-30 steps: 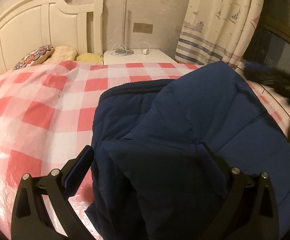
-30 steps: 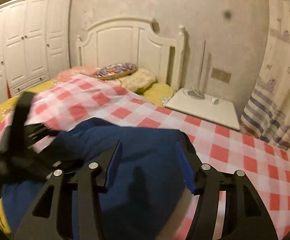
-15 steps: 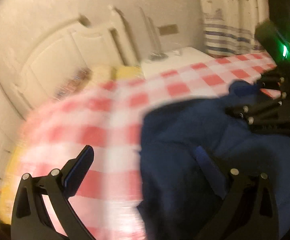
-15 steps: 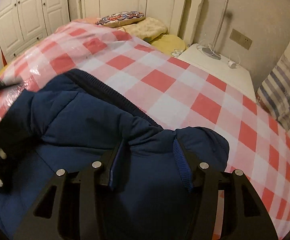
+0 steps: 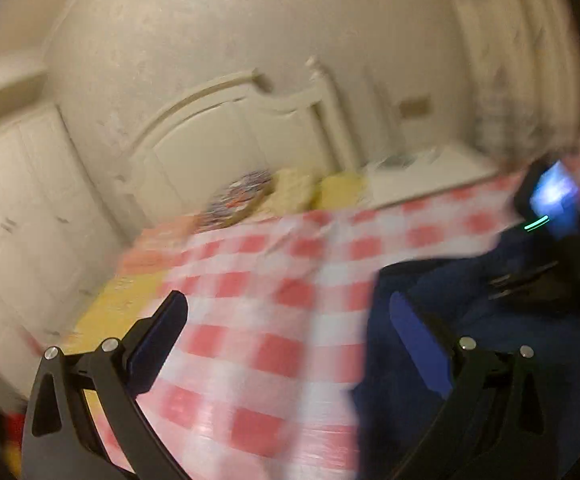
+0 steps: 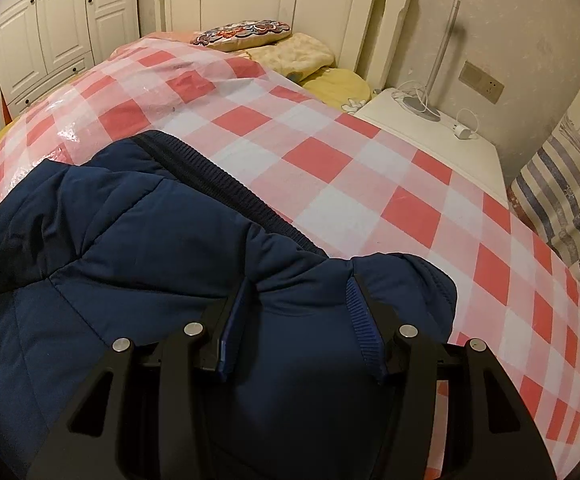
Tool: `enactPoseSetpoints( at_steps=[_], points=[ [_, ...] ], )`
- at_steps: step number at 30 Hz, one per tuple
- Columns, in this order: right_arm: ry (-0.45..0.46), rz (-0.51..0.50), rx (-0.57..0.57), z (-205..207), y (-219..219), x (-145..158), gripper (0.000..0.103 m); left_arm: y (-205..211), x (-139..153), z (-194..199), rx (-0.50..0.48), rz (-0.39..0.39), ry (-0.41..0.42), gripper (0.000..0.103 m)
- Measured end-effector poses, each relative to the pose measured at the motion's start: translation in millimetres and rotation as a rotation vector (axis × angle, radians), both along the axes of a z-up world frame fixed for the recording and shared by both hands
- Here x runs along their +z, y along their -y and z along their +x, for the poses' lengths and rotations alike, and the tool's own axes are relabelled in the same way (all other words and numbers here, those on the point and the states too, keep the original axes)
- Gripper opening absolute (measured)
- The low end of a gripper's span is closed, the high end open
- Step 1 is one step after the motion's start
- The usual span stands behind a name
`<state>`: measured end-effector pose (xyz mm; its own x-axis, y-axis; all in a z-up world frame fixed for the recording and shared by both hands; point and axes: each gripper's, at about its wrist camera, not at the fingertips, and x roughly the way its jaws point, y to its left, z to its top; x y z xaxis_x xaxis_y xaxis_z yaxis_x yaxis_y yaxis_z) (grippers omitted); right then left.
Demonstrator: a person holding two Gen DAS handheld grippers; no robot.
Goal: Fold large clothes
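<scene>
Left tongs (image 5: 286,320): spread wide, nothing between them; they have swung up and off the navy jacket (image 6: 138,264) since a second ago, view now smeared.
Right tongs (image 6: 298,324): pinching a puffy fold of the jacket, pressed low on the checked bedcover (image 6: 330,168).
Meaning: I judge one fold laid, left side let go.
Jacket: on the bed, near edge.
Hidden: jacket's near part behind my tongs; right tongs in left view (image 5: 546,280) blurred.

right gripper (image 6: 296,322) fingers clamp navy jacket (image 6: 130,264) on checked bedspread (image 6: 350,184).
</scene>
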<state>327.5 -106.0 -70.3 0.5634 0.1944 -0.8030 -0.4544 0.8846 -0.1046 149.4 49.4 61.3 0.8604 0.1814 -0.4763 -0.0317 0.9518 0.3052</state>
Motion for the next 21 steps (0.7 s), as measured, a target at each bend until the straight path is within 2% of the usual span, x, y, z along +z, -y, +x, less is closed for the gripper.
enactPoseSetpoints(
  at_steps=[1, 2, 3, 5, 6, 7, 8, 9, 10, 14, 17, 18, 21],
  points=[
    [0.001, 0.002, -0.001, -0.9, 0.1, 0.1, 0.055, -1.0, 2.2, -11.5, -0.111, -0.147, -0.033, 0.101],
    [0.003, 0.003, -0.002, -1.4, 0.3, 0.2, 0.055, -3.2, -2.1, -17.2, -0.159, -0.217, -0.059, 0.101],
    [0.005, 0.004, -0.003, -1.9, 0.5, 0.3, 0.055, -0.2, -14.6, -20.1, -0.172, -0.246, -0.09, 0.101],
    [0.011, 0.005, -0.003, -3.3, 1.2, 0.7, 0.055, 10.9, -63.6, -17.9, -0.11, -0.17, -0.162, 0.101],
    [0.013, 0.006, -0.003, -4.1, 1.8, 0.9, 0.055, 15.0, -99.6, -12.6, -0.09, -0.153, -0.232, 0.101],
    [0.014, 0.018, -0.002, -5.0, 2.8, 1.5, 0.055, 7.7, -123.7, -14.2, -0.113, -0.246, -0.237, 0.101],
    [0.017, 0.013, 0.002, -6.4, 2.2, 1.1, 0.055, -13.6, -143.5, -21.1, -0.127, -0.431, -0.185, 0.101],
    [0.022, 0.01, 0.003, -7.4, 1.2, 0.9, 0.055, -21.9, -152.0, -22.6, -0.141, -0.503, -0.187, 0.101],
    [0.031, -0.013, 0.003, -8.8, -2.5, 0.3, 0.055, -23.6, -152.6, -20.6, -0.146, -0.53, -0.212, 0.101],
    [0.051, -0.101, -0.002, -12.4, -12.9, 2.3, 0.055, -10.0, -149.4, -22.6, -0.141, -0.487, -0.207, 0.101],
    [0.022, -0.186, -0.018, -12.6, -26.5, 17.2, 0.055, -12.5, -150.9, -26.5, -0.147, -0.51, -0.204, 0.101],
    [0.028, -0.18, -0.017, -13.8, -30.7, 23.9, 0.055, -12.7, -151.0, -27.7, -0.147, -0.51, -0.201, 0.101],
    [0.076, -0.067, 0.066, -25.1, -52.9, 52.7, 0.055, -22.0, -150.6, -29.7, -0.148, -0.514, -0.195, 0.101]
  ],
)
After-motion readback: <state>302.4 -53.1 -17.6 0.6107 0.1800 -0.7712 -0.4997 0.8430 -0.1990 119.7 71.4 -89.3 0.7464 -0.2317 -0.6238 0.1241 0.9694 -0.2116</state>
